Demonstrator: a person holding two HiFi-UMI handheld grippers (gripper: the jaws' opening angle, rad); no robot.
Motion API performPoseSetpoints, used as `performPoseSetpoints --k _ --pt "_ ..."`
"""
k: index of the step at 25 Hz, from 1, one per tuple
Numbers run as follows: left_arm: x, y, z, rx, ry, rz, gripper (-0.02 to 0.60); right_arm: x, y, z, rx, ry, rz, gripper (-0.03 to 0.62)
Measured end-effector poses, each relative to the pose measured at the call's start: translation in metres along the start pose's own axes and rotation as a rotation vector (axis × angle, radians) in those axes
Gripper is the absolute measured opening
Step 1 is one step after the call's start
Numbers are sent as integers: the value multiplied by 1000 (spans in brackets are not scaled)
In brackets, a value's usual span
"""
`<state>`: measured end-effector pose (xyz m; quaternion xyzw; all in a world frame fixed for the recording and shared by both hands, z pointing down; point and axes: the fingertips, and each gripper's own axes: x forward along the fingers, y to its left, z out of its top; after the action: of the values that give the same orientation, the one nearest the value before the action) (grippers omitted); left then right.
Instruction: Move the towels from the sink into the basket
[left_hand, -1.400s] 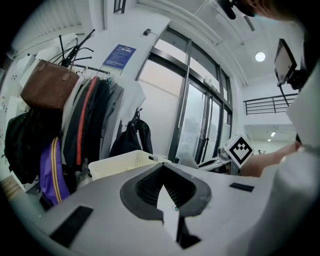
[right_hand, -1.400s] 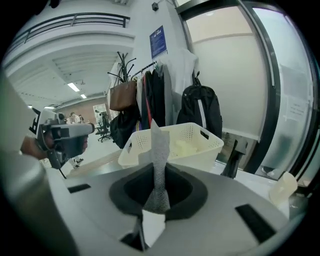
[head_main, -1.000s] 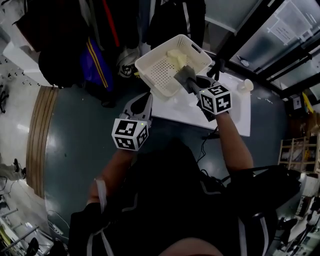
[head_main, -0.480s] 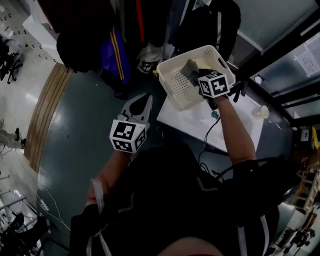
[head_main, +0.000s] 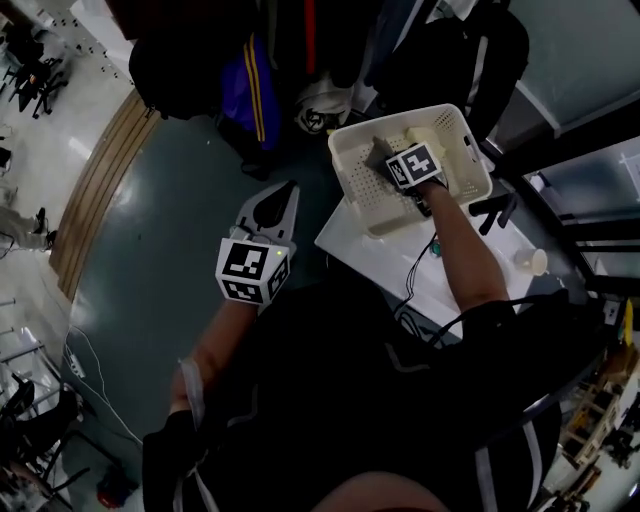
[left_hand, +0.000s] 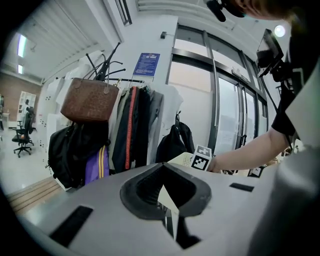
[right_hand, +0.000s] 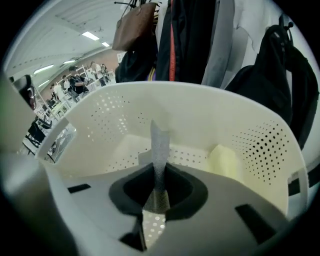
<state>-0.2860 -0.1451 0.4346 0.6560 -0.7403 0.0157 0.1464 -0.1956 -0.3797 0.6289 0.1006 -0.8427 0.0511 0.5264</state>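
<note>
The white perforated basket (head_main: 455, 180) stands on the white sink top (head_main: 375, 250) in the head view. My right gripper (head_main: 395, 160) reaches down into it, shut on a grey towel (head_main: 378, 150). In the right gripper view the grey towel (right_hand: 159, 145) stands as a thin strip pinched between the jaws of the right gripper (right_hand: 157, 197), just above the basket floor (right_hand: 125, 147). A pale yellow towel (right_hand: 223, 161) lies in the basket's right corner. My left gripper (head_main: 275, 200) hovers over the floor left of the sink, its jaws together and nothing in them; the left gripper (left_hand: 167, 200) points toward a coat rack.
A coat rack with jackets, bags and a brown handbag (left_hand: 87, 102) stands behind the basket. A black faucet (head_main: 495, 210) and a small white cup (head_main: 525, 260) are at the sink's right. A cable (head_main: 420, 275) trails across the sink top. Grey floor (head_main: 150, 260) lies to the left.
My right gripper has carried the grey towel from the basket's near rim down into the basket. The left gripper has drifted a little over the floor, still holding nothing.
</note>
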Motion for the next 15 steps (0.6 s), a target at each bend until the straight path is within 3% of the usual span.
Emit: performPoseSetpoints --k 8,11,15 --pt "2 0 -9 -26 26 42 3 37 -6 -21 19 72 -1 65" --pt "2 -3 -13 -27 29 36 3 40 -11 -27 49 75 -9 88" --pt "-7 2 -14 -25 32 27 3 31 -12 -20 95 51 -37 165"
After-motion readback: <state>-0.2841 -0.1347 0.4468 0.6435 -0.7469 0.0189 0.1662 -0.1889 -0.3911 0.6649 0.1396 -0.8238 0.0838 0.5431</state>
